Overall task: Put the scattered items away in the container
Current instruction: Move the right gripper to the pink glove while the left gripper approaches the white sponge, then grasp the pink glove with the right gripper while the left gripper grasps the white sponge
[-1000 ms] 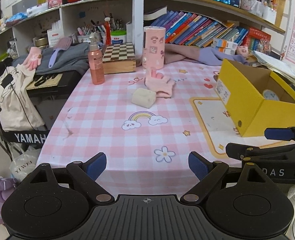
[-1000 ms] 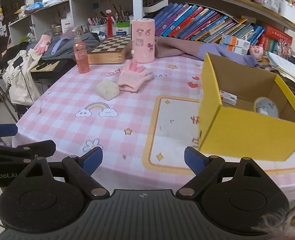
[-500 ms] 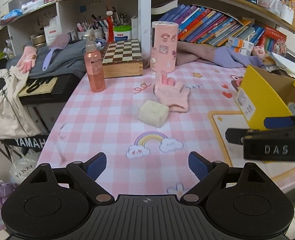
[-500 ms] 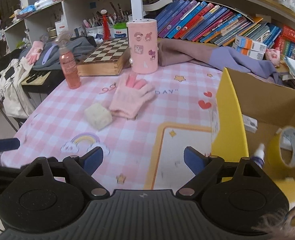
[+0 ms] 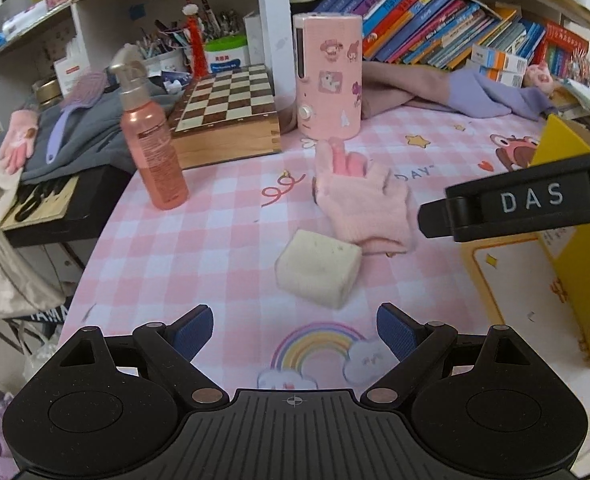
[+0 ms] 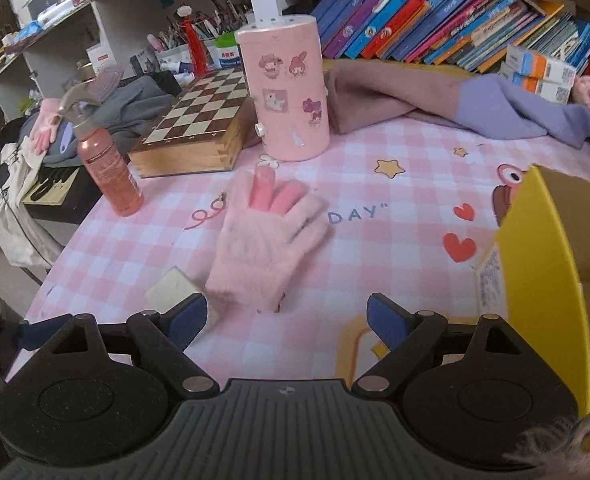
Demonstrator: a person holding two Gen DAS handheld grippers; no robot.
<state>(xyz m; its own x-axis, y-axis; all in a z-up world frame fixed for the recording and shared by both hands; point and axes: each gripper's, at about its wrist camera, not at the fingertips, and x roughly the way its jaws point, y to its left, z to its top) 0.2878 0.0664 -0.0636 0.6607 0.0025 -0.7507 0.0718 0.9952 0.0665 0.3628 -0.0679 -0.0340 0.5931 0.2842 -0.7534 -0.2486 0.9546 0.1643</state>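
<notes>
Fuzzy pink glove (image 6: 263, 240) flat on cloth, touching cream block (image 5: 318, 267).

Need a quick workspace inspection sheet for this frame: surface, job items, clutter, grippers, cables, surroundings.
Surface: pink checked tablecloth with cartoon prints.
Job's things: pink glove lying flat; cream sponge block touching its cuff; pink spray bottle upright; yellow box open at the right.
Clutter: chessboard box, pink sticker-covered cylinder, purple-and-brown cloth.
Grippers: left hand-held gripper open, empty, short of the sponge; right hand-held gripper open, empty, short of the glove.
Cables: nothing seen.
Surroundings: bookshelf behind; bag-draped stand to the left.
</notes>
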